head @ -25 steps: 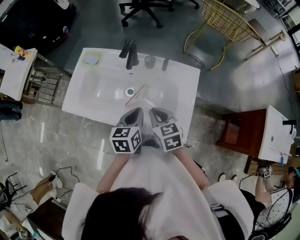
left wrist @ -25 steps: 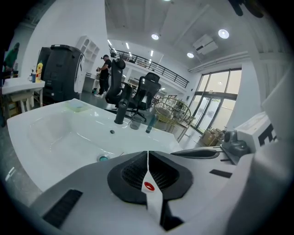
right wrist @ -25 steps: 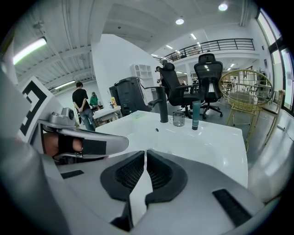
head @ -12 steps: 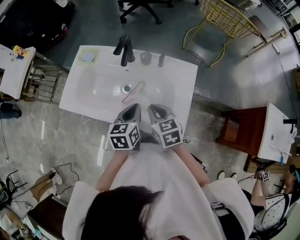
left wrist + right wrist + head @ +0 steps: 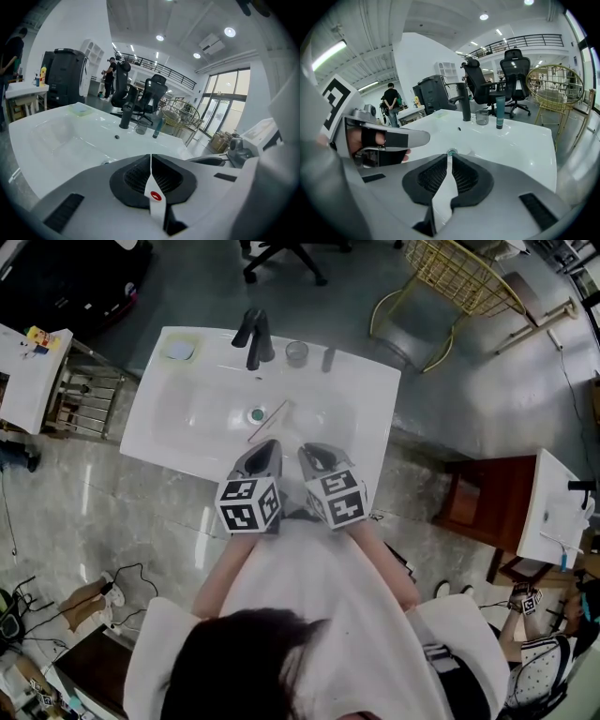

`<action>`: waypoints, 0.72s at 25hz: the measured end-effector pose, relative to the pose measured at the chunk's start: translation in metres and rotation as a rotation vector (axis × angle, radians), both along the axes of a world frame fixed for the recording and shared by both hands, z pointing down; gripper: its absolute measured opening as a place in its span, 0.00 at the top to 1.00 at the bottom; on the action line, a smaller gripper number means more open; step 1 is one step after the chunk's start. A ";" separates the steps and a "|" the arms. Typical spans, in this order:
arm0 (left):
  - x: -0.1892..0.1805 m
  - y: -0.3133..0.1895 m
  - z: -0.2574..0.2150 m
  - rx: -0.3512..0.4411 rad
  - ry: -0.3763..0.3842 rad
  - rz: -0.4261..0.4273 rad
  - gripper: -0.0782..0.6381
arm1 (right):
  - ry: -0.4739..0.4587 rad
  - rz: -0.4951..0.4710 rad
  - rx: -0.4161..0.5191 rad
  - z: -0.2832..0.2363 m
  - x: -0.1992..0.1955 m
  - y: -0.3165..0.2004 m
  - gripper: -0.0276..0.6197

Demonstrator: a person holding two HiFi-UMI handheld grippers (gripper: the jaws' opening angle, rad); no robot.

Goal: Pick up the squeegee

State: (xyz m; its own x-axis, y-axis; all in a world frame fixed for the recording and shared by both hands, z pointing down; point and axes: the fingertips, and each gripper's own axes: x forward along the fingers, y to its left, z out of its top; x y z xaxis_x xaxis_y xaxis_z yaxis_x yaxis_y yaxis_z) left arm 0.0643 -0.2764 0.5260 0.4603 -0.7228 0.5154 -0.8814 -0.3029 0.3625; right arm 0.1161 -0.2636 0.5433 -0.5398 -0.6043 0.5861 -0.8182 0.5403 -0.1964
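Squeegee (image 5: 269, 421) lies in the sink (image 5: 367, 397) basin, just right of the drain (image 5: 257, 413). Its long axis slants from near-left to far-right, and it looks too thin to tell blade from handle. Neither gripper view shows it. Left gripper (image 5: 268, 448) and right gripper (image 5: 310, 452) hover over the near rim, each with jaws pressed together on nothing.
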 end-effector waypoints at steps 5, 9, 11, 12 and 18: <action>-0.009 -0.009 0.002 -0.002 0.006 -0.001 0.85 | 0.017 -0.021 -0.023 0.007 -0.010 -0.007 0.91; -0.016 -0.016 0.006 -0.011 0.001 0.000 0.85 | 0.042 -0.027 -0.043 0.016 -0.013 -0.013 0.91; -0.020 -0.020 0.006 -0.014 0.000 0.000 0.85 | 0.057 -0.035 -0.056 0.020 -0.014 -0.016 0.91; -0.023 -0.021 0.007 -0.017 0.000 -0.001 0.85 | 0.058 -0.043 -0.066 0.022 -0.015 -0.016 0.87; -0.035 -0.028 0.014 -0.038 -0.004 0.005 0.85 | 0.078 -0.065 -0.112 0.038 -0.024 -0.021 0.76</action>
